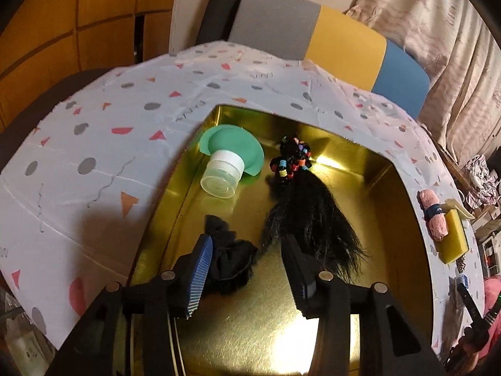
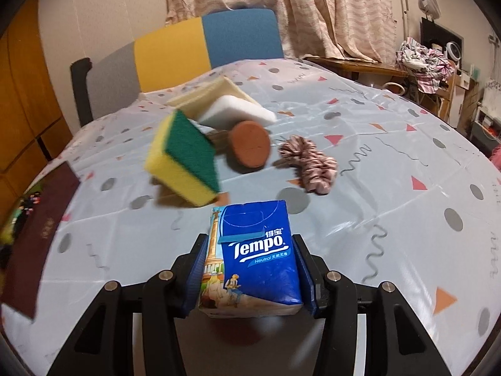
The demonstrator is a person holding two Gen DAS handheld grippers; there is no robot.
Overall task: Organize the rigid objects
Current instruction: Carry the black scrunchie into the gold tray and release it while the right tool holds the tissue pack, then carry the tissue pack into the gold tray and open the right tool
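So the right hand-held gripper is clamped on one Tempo tissue pack, held just above the table, long axis pointing away from the camera. Ahead: three sponges, one yellow-green sponge tilted. The left hand-held gripper hangs spread apart over the gold tray, one black scrunchie between its fingers, untouched as far as I can tell.

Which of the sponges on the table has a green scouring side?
The yellow sponge nearest the right tongs, tilted up. The white sponge and cream sponge behind it show no green.
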